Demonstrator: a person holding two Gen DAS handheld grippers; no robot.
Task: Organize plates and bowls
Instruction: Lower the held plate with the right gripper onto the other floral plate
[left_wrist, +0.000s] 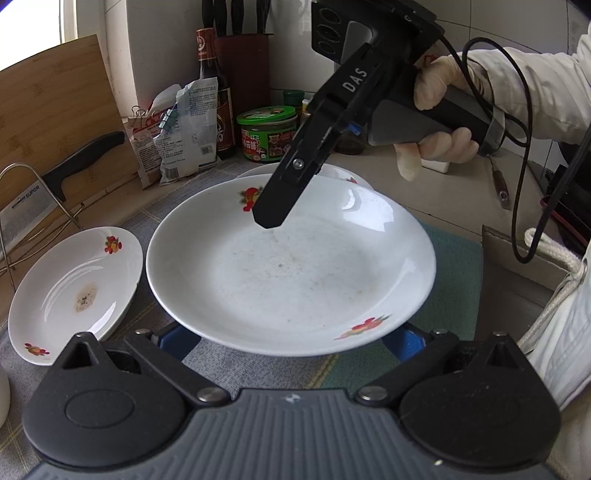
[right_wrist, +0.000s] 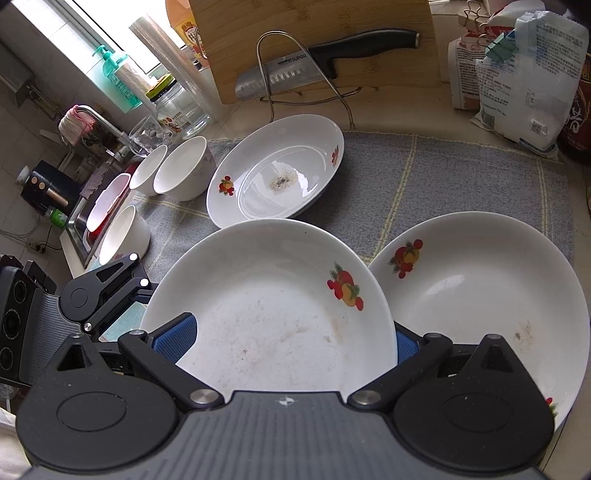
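The right gripper (left_wrist: 271, 218), held in a gloved hand (left_wrist: 439, 110), angled down over a large white plate (left_wrist: 291, 269), its jaws spread wide around the far rim. The left gripper (left_wrist: 291, 339) stood wide open at the near rim, blue pads (left_wrist: 177, 341) either side. The plate, fruit-printed and lightly smeared, sat above the grey mat (left_wrist: 258, 373), another plate (left_wrist: 74, 291) lying beside it.

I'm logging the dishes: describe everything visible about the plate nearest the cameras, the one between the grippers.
The middle plate is round, white, glossy, ceramic-looking, shallow with a broad rim. Two red-and-orange fruit prints mark opposite sides of the rim. Its well carries faint specks and brownish smears. It sits tilted, overlapping another plate beside it. The left gripper has its blue pads either side of the near rim; the right gripper tips down over the far rim.
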